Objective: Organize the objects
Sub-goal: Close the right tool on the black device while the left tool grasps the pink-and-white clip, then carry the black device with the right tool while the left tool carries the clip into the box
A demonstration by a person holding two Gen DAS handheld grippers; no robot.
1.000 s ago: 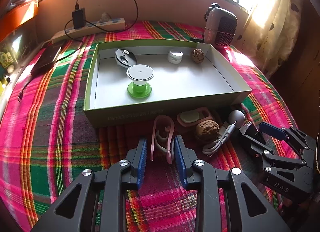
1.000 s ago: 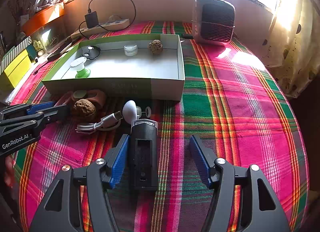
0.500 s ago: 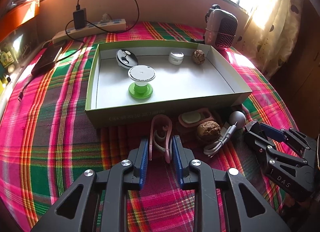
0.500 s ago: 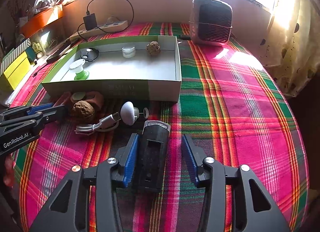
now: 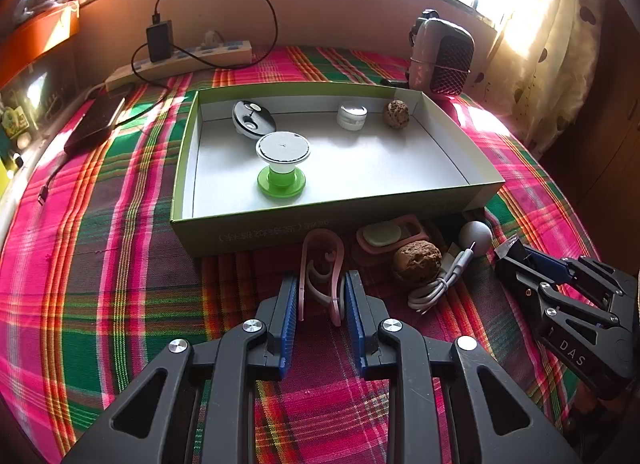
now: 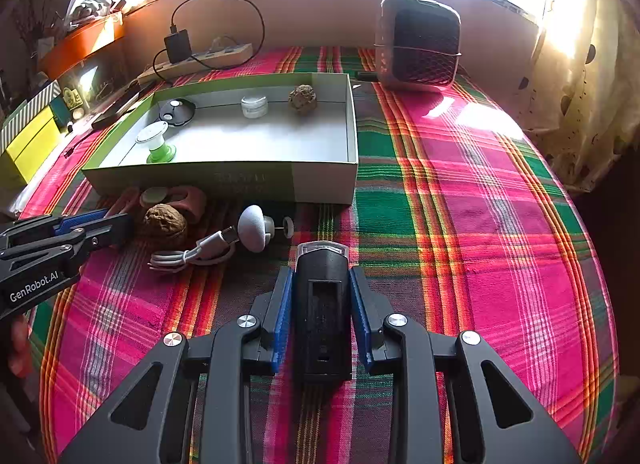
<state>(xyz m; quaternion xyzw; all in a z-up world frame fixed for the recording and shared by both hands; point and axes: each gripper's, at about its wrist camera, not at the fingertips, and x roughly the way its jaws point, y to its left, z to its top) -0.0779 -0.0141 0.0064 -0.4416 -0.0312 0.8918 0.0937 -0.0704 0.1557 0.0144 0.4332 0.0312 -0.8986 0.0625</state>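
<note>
While pinched by each hand-held gripper: looped pink plastic clip, boxy black torch.

Pink clip: lies flat on the plaid cloth, lower centre of the left wrist view, just before the green box. Black oblong device: lies lengthwise, lower centre of the right wrist view. Walnut, coiled white cable, grey ball and pink case cluster beside the box front. Inside the box: green-and-white spool upright, black disc, white jar, second walnut.

Home: plaid bedspread, curtained window
</note>
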